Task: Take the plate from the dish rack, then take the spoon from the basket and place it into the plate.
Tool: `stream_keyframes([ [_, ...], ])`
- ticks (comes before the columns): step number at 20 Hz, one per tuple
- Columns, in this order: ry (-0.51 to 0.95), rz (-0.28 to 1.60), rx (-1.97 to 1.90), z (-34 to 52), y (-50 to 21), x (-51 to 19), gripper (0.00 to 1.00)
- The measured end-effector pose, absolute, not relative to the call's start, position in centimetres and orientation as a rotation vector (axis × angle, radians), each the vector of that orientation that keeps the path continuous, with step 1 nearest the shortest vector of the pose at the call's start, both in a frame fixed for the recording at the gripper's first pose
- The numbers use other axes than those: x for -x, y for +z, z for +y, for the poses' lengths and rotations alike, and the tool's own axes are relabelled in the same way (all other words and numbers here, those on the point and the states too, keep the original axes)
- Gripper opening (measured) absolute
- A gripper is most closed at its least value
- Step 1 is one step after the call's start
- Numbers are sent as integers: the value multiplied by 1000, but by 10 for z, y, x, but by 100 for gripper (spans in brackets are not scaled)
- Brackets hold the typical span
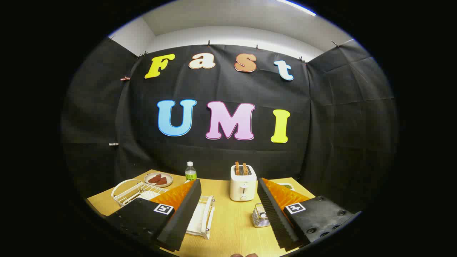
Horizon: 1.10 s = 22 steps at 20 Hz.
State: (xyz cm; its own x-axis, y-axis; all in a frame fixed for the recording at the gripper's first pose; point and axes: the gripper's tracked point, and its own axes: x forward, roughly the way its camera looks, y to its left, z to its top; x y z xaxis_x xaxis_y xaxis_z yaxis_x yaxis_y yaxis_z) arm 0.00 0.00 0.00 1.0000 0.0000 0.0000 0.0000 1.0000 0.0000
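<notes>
Step in hand is judged to be the very start: nothing is held, and the plate has not yet been taken. The gripper (228, 207) is held high above the wooden table (232, 228), fingers spread wide with only bare tabletop seen between them. The white wire dish rack (205, 216) is seen at about 9 o'clock from the gap, mostly hidden behind the left finger (182, 210); a flat white piece in it may be the plate, but that cannot be told for certain. The small wire basket (260, 216) is seen at about 3 o'clock, just touching the line of the right finger (275, 214); the spoon inside cannot be made out. The next move is judged to call for a descent and a swing toward 9 o'clock, with the jaws lined up across the plate's rim. At 12 o'clock a white toaster (243, 186) with two slices up is standing beyond the fingers; a water bottle (190, 172) and a small dish of brown pieces (158, 179) are set at 11 o'clock, and a second white wire basket (134, 192) at 10 o'clock. The toaster is well clear of the path; the rack's own wires are the likely snag.
</notes>
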Motion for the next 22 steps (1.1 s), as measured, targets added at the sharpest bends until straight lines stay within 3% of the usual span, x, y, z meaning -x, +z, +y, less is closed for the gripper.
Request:
stream_keyframes([
  [22, 28, 39, 7, 7, -7, -18, 97],
])
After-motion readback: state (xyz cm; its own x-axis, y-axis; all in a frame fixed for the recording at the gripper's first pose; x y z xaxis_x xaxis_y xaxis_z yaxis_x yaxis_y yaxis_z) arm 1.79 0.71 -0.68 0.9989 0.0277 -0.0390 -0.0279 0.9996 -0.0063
